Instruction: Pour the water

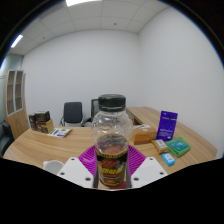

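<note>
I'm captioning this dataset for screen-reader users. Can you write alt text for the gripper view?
A clear jar with a black lid stands between the gripper's purple-padded fingers, dark liquid at its bottom. Beyond it, a wooden table holds boxes, with an office chair behind.

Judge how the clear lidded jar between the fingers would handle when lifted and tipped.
The jar looks rigid, so the gripper probably won't deform it. Its smooth clear wall may slip against the pads. The black lid is on, so tipping it now likely pours nothing.
</note>
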